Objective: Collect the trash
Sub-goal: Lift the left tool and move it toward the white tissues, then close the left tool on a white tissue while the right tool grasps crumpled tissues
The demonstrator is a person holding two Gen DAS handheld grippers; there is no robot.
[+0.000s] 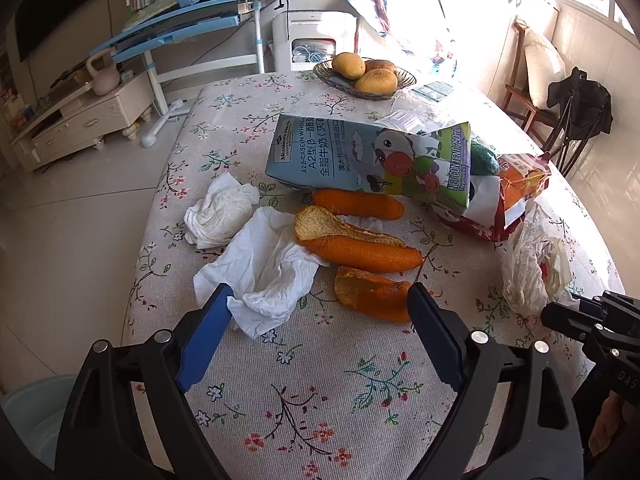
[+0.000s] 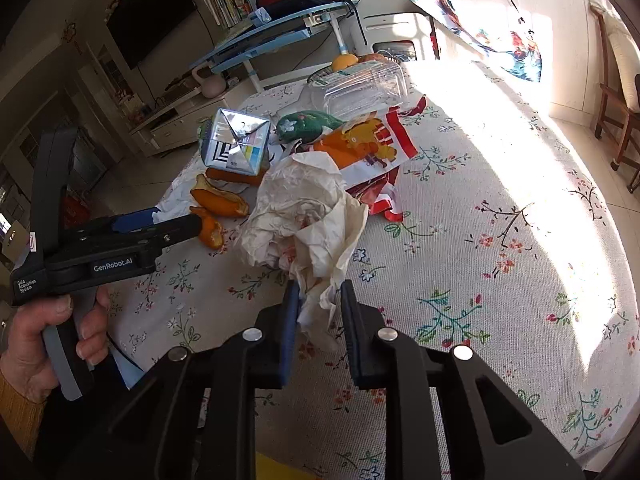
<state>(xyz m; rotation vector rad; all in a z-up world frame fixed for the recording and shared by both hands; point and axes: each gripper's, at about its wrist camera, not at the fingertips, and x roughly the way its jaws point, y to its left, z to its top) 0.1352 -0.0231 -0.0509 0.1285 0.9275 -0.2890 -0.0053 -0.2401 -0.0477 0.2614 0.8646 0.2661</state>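
Crumpled wrapper (image 2: 304, 208) seems pinched by right gripper (image 2: 320, 304) (left gripper (image 1: 320, 300) gapes empty); lift slowly, squeezing firmly.

Left gripper (image 1: 320, 300) fingers spread wide, angled downward; right gripper (image 2: 319, 294) fingers nearly closed, pinching.

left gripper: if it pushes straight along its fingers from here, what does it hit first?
Probably the white tissue and the nearest orange peel: the left gripper stands open with one fingertip by each. Between them lies bare tablecloth. Depth is unclear, so which comes first is uncertain.
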